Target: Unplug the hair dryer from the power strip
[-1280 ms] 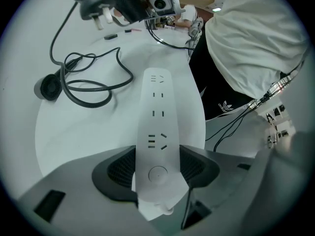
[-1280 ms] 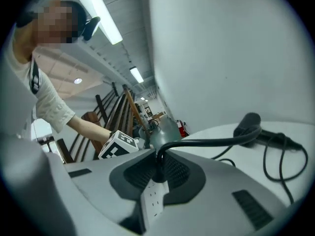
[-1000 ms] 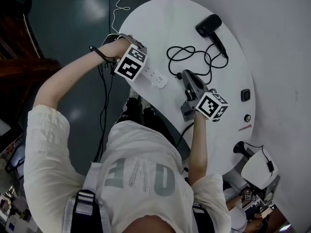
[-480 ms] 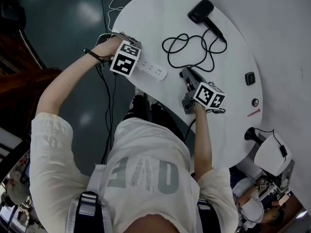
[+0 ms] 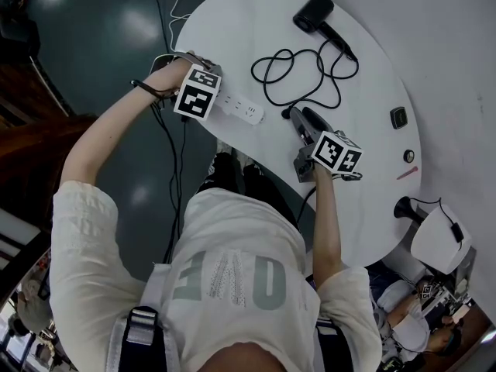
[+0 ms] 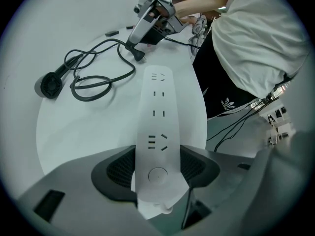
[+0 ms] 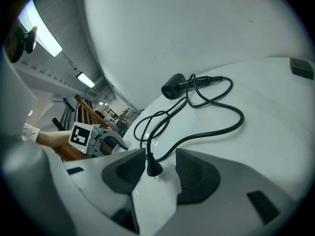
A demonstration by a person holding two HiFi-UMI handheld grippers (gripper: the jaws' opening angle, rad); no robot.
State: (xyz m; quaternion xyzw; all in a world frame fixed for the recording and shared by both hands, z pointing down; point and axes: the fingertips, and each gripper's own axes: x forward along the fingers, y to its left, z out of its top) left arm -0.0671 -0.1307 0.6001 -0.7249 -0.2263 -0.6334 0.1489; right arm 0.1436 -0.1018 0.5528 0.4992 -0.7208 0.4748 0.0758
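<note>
Head view, table: a white round table (image 5: 248, 37) carries everything below.
Head view, left gripper: the left gripper (image 5: 208, 98) points down onto one end of a long white plastic power strip (image 5: 244, 112) near the table's left edge.
Head view, right gripper: the right gripper (image 5: 298, 118) lies low over the table to the right of the strip and apart from it. Its tips are at a small black plug (image 5: 287, 114).
Head view, hair dryer: a black hair dryer (image 5: 314, 12) lies at the far edge, well apart from the strip. Its black rubber cable (image 5: 310, 76) loops back to the plug.
Left gripper view, jaws: closed on the button end of the power strip, the dark ribbed pads (image 6: 120, 168) pressing its two long sides.
Left gripper view, strip: it lies flat, running away toward the right gripper, with the plug just past its far end.
Right gripper view, jaws: they have just been opening and stand wide. The plug lies on the table between the pads (image 7: 194, 173), nearer the left one and unclamped, its pale prongs bare and out of the strip.
</note>
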